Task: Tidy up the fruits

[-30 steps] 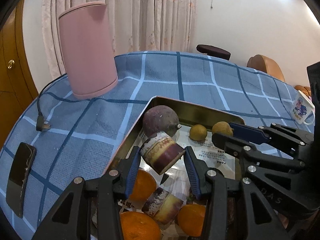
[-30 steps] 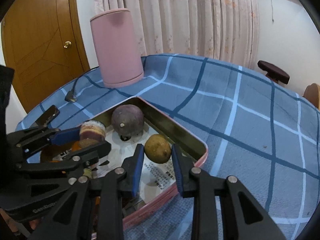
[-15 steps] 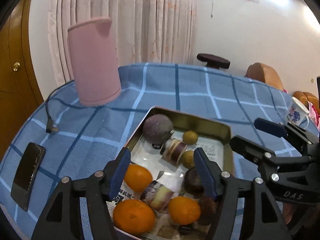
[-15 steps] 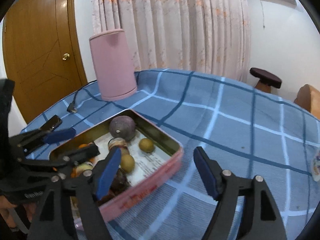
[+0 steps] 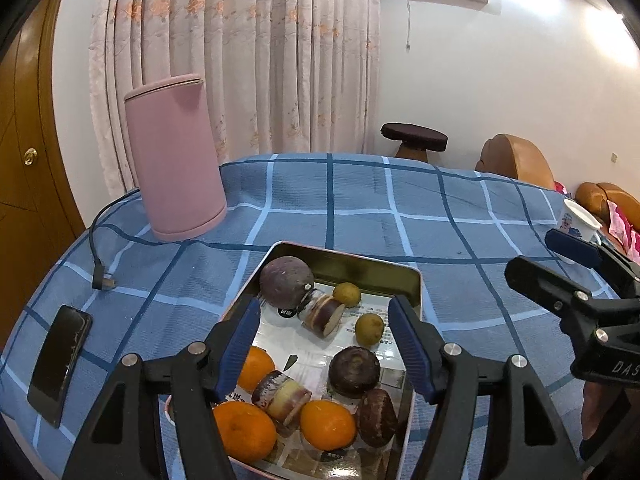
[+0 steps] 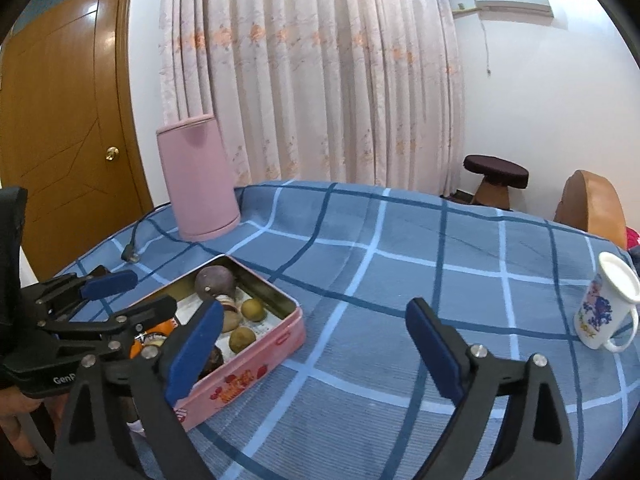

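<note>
The surface (image 5: pixel 360 200), under a blue checked cloth, carries a pink kettle (image 5: pixel 176 160) at the far left, a pink tin tray (image 6: pixel 256 364) near the front, a phone (image 5: pixel 60 364) left of the tray, and a white printed mug (image 6: pixel 604 312) well apart to the right. All the fruit in view lies in the tray: a large purple passion fruit (image 5: pixel 286 282) in the far corner, a cut piece of sugarcane (image 5: pixel 322 314) touching it, two small yellow-green fruits (image 5: pixel 370 330) beside that, and nearer, a dark mangosteen (image 5: pixel 354 372), three oranges (image 5: pixel 244 430) and a second sugarcane piece (image 5: pixel 286 398).

The left tool (image 5: pixel 324 344) hangs above the tray with its jaws spread and nothing between them. The right tool (image 6: pixel 316 352) is also spread wide and empty, over bare cloth just right of the tray.

Judging by this, a placing step has just ended and no fruit remains outside the tray in view, so the task looks close to done. A next move, if any, would call for tidying the pile or finding a fruit out of frame.

A second ago the left tool pinched the sugarcane piece low over the tray and the right tool closed around a yellow-green fruit. Both pieces now rest in the tray, and both tools have opened and pulled up and back.
</note>
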Demonstrator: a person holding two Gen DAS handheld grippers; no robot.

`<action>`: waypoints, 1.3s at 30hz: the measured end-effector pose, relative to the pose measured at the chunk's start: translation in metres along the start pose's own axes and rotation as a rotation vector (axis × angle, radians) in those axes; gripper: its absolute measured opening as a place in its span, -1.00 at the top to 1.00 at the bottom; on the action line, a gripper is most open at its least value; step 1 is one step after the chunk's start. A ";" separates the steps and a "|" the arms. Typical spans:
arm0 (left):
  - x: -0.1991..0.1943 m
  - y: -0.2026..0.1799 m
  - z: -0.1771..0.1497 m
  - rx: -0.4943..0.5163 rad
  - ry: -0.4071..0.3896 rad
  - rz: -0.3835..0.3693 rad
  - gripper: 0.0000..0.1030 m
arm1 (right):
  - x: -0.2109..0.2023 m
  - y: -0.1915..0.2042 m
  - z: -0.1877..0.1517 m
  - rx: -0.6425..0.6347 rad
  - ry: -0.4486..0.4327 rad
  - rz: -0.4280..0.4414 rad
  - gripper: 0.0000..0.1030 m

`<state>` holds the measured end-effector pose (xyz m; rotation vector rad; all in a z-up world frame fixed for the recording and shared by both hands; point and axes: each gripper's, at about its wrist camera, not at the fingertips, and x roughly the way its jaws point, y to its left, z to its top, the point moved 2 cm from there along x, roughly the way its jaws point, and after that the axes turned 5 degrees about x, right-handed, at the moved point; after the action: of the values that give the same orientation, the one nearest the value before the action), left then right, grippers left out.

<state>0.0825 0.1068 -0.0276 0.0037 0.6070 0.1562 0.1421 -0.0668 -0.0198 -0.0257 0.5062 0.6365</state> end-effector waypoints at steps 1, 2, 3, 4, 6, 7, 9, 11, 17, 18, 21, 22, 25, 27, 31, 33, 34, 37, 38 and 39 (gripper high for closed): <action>-0.001 -0.001 0.000 0.001 -0.001 -0.002 -0.32 | -0.001 -0.001 0.000 0.001 0.000 -0.003 -0.86; -0.001 -0.001 0.000 0.003 -0.002 -0.002 -0.32 | -0.001 -0.002 -0.001 0.001 0.000 -0.006 -0.86; -0.001 -0.002 0.000 0.004 -0.002 -0.001 -0.32 | -0.002 -0.003 -0.002 0.002 0.000 -0.009 -0.86; -0.002 -0.003 0.000 0.004 -0.002 -0.003 -0.32 | -0.003 -0.003 -0.002 0.002 0.000 -0.010 -0.86; -0.002 -0.003 -0.001 0.007 -0.002 -0.005 -0.32 | -0.004 -0.003 -0.003 0.002 -0.001 -0.010 -0.86; -0.003 -0.004 -0.001 0.008 -0.002 -0.004 -0.32 | -0.004 -0.003 -0.003 0.002 -0.001 -0.010 -0.86; -0.003 -0.004 -0.001 0.008 -0.004 -0.004 -0.32 | -0.004 -0.003 -0.003 0.001 -0.002 -0.010 -0.86; -0.003 -0.005 -0.001 0.008 -0.004 0.000 -0.32 | -0.004 -0.004 -0.003 0.000 -0.004 -0.010 -0.86; -0.003 -0.005 -0.001 0.009 -0.001 0.003 -0.32 | -0.008 -0.005 -0.002 0.000 -0.016 -0.012 -0.87; -0.003 -0.005 -0.001 0.009 -0.001 0.004 -0.32 | -0.008 -0.004 -0.002 0.000 -0.017 -0.014 -0.87; -0.002 -0.004 -0.002 0.010 0.005 0.007 -0.32 | -0.008 -0.005 -0.002 -0.001 -0.017 -0.016 -0.87; -0.002 -0.004 -0.002 0.010 0.006 0.006 -0.32 | -0.008 -0.005 -0.002 -0.001 -0.016 -0.017 -0.87; -0.001 -0.004 -0.002 0.006 0.009 0.006 -0.32 | -0.008 -0.005 -0.002 0.000 -0.016 -0.018 -0.87; 0.000 -0.004 -0.003 0.005 0.013 0.008 -0.32 | -0.008 -0.006 -0.002 0.000 -0.017 -0.018 -0.87; 0.001 -0.004 -0.003 -0.001 0.016 0.003 -0.32 | -0.008 -0.007 -0.001 -0.001 -0.024 -0.021 -0.87; 0.001 -0.004 -0.003 -0.002 0.014 0.001 -0.32 | -0.009 -0.008 -0.001 -0.001 -0.028 -0.025 -0.87; 0.000 -0.004 -0.003 -0.003 0.013 0.000 -0.32 | -0.009 -0.008 -0.001 -0.001 -0.029 -0.026 -0.87; -0.001 -0.003 -0.002 -0.009 0.010 0.006 -0.33 | -0.010 -0.008 -0.001 0.000 -0.032 -0.026 -0.87; -0.001 -0.003 -0.001 -0.009 0.007 0.007 -0.33 | -0.010 -0.008 -0.001 -0.001 -0.032 -0.026 -0.87; -0.002 -0.003 -0.001 -0.009 0.007 0.007 -0.33 | -0.010 -0.008 -0.001 -0.001 -0.032 -0.027 -0.87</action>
<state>0.0808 0.1037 -0.0276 -0.0034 0.6133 0.1663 0.1394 -0.0791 -0.0174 -0.0230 0.4737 0.6102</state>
